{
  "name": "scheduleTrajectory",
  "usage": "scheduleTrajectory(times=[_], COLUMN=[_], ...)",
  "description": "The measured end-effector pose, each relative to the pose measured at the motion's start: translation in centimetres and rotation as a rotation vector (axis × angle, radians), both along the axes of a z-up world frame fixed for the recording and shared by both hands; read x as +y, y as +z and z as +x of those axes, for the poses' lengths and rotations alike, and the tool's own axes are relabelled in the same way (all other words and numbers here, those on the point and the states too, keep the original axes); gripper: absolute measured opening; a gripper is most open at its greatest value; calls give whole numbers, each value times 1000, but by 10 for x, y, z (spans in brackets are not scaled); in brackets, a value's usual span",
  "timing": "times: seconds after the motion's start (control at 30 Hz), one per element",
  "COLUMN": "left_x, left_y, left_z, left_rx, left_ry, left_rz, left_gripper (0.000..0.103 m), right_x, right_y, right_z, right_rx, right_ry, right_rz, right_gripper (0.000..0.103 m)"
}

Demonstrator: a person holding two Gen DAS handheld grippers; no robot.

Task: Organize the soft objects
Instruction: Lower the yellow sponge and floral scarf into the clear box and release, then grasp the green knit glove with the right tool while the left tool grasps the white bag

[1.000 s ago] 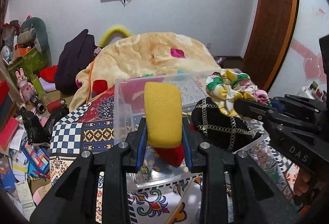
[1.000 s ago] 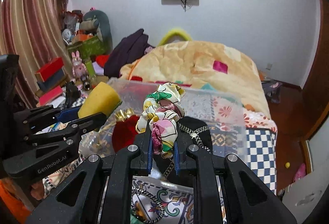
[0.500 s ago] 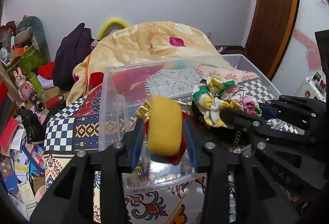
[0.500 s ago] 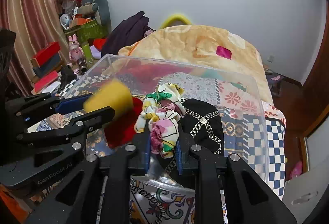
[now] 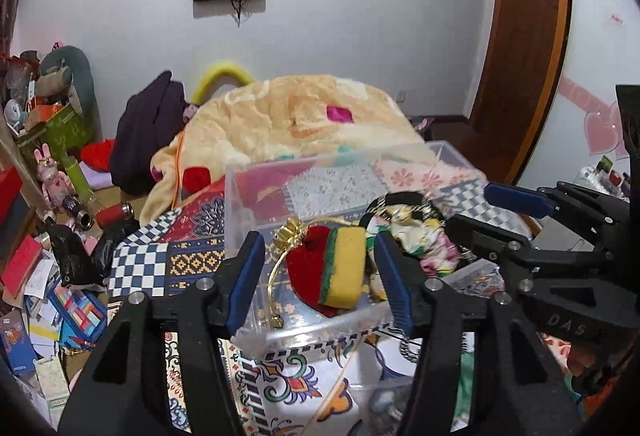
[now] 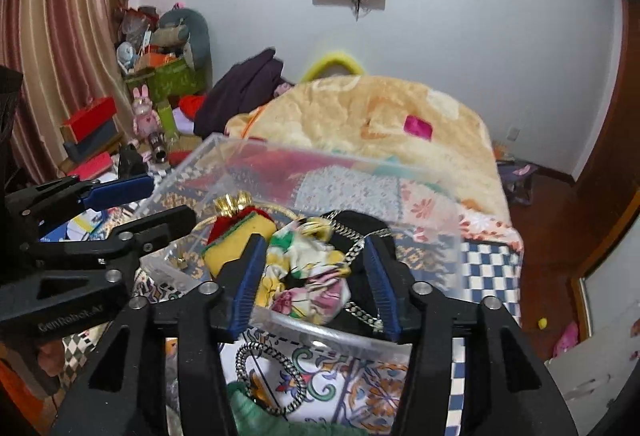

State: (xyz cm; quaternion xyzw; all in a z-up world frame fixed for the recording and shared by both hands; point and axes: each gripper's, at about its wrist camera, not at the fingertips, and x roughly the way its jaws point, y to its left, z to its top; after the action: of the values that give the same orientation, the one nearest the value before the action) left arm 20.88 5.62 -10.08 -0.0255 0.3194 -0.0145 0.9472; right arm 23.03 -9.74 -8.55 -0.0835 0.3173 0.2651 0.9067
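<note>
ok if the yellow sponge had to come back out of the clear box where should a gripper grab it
From above, through the clear box's open top, pinching the yellow sponge across its two broad faces; it stands on edge against the red pouch, upper end exposed.

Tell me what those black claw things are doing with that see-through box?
A person holds a claw in each hand and is tidying soft things into the clear box. The left gripper is open, with the yellow sponge lying in the box on a red pouch. The right gripper is open too, and the flowery cloth sits in the box beside a black bag.
</note>
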Motion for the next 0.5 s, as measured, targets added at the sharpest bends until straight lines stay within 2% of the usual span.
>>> scheduleTrajectory(times=[0.1,0.2,0.37,0.5], left_x=[-1,-3,-10,-15], left_y=[10,14,9,-2], left_z=[-15,-31,-57,-72], left_rx=[-28,-40,-40,-6], left_ry=[-12,-28,-44,-60], left_rz=[-15,-25,-18,-37], left_gripper=[63,64,66,66], right_x=[-12,-23,-34,-37], right_y=[9,12,3,-16], right_z=[-12,-26,-43,-53], right_rx=[-30,-45,-40,-8], right_ry=[-16,-24,-28,-27], right_rz=[37,65,53,19], right_gripper=[61,66,67,68])
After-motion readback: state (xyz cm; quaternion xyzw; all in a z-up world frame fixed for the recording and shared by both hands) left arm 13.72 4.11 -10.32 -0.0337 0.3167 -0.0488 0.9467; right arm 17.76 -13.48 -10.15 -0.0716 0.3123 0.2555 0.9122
